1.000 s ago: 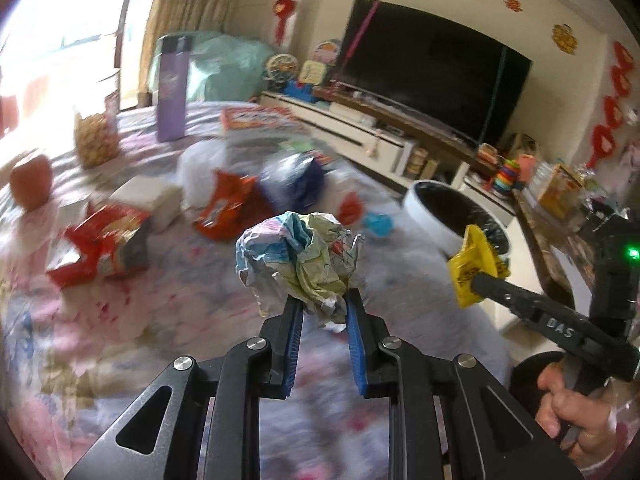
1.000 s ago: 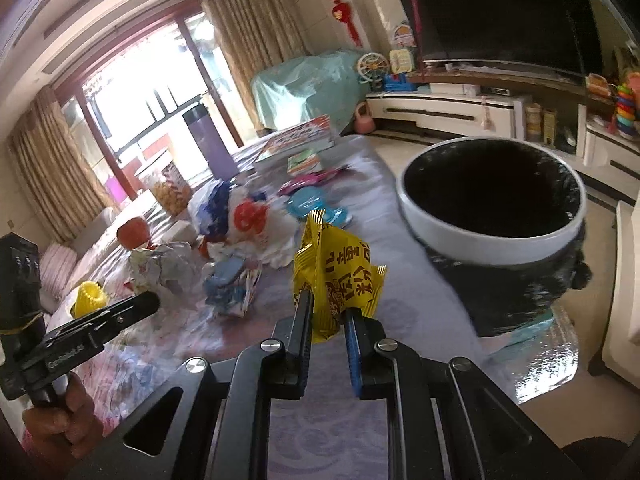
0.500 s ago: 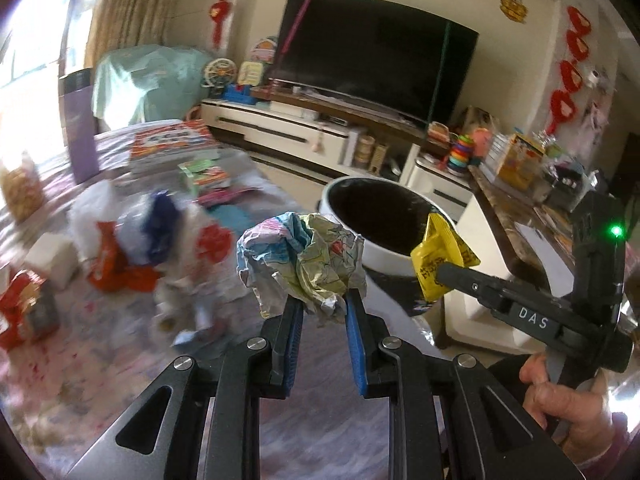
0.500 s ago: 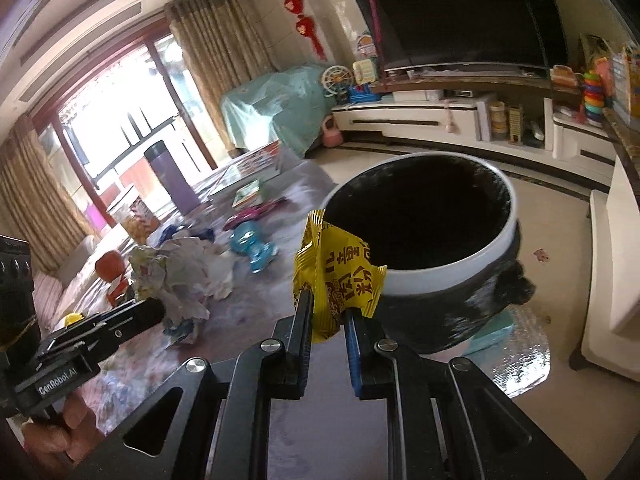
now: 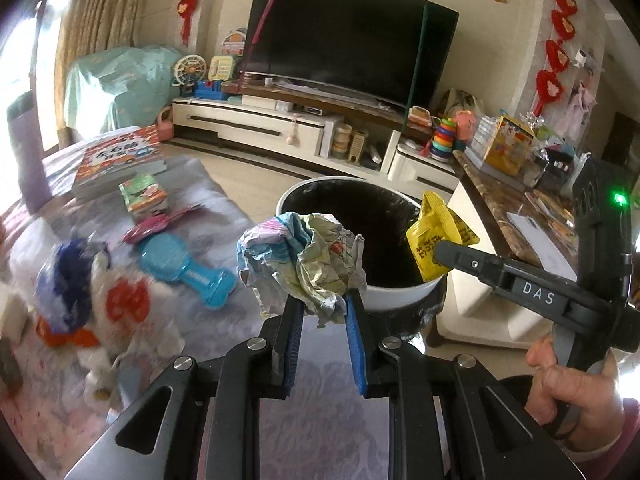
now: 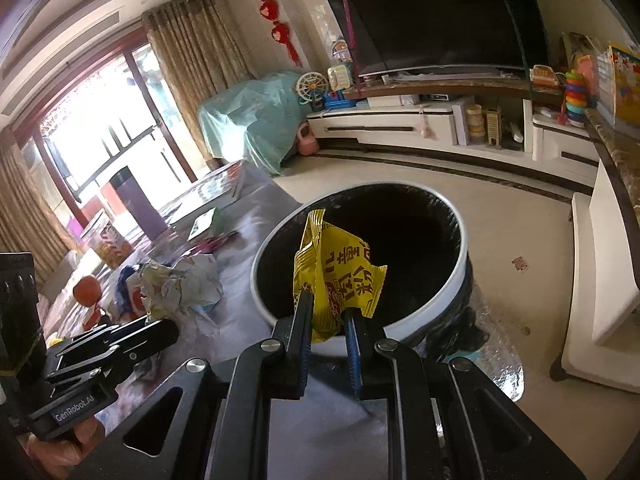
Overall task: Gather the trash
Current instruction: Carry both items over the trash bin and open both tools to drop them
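Note:
My left gripper is shut on a crumpled paper ball, held just short of the near rim of the round white trash bin with a black liner. My right gripper is shut on a yellow snack wrapper, held over the bin's near rim. The wrapper also shows in the left wrist view, at the bin's right rim. The paper ball shows in the right wrist view, left of the bin.
The table with a floral cloth carries a blue brush, a pink item, a small box, a book and a plastic bag pile. A TV stand is behind; a side counter stands right.
Both grippers moved from over the table toward the bin, each still holding its piece. The wrapper now hangs over the bin's opening and the paper ball is at its near rim.

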